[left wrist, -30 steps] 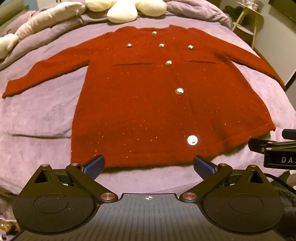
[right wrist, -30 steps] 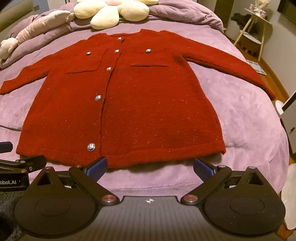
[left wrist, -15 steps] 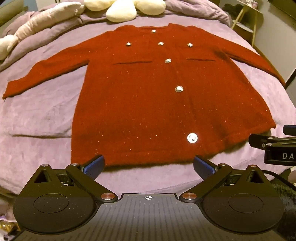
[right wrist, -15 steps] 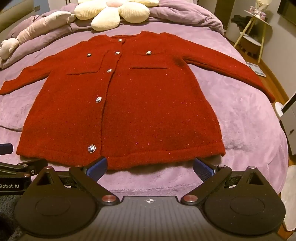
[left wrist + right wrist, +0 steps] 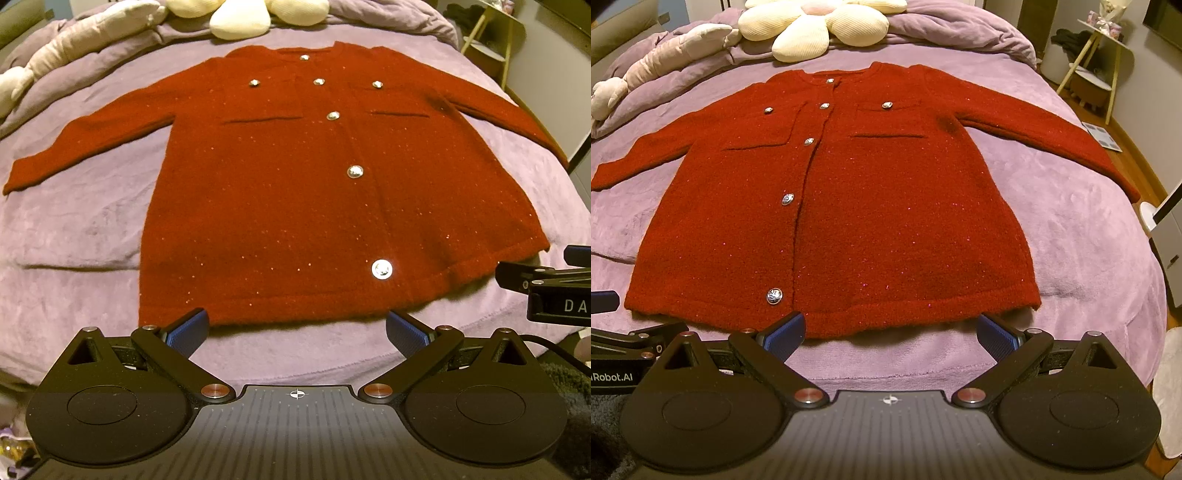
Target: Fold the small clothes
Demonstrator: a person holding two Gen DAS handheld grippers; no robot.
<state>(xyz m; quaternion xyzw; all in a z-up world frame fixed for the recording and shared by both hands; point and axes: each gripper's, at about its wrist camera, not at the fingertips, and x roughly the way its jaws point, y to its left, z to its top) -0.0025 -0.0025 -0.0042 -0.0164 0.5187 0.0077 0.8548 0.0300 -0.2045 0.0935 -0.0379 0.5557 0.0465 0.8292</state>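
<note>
Across the whole scene spreads a bed (image 5: 92,229) with a purple plush cover, the biggest thing in both views. On it lies a red cardigan (image 5: 295,206), flat and face up, sleeves stretched out to either side, collar toward the far end and hem toward the cameras. It is buttoned, with two chest pocket flaps and a row of silver buttons down the front; the lowest button (image 5: 381,268) sits just above the hem.

At the far end of the bed a bunched purple duvet (image 5: 942,29) lies behind the collar, and on it rests a cream flower-shaped cushion (image 5: 812,33). A pale pink plush toy (image 5: 657,62) lies along the far left of the bed. Off the bed to the right stands a small side table (image 5: 1097,59) with yellow legs, and a booklet (image 5: 1102,134) lies on the wooden floor near it.

The left gripper (image 5: 295,328) hovers at the hem's left half, its blue pads spread wide and clamping nothing; the left pad (image 5: 186,330) just overlaps the hem edge in the view. The right gripper (image 5: 890,334) hangs at the hem's right half, fingers likewise wide apart and empty. Each gripper shows at the edge of the other's view, side by side along the hem.
</note>
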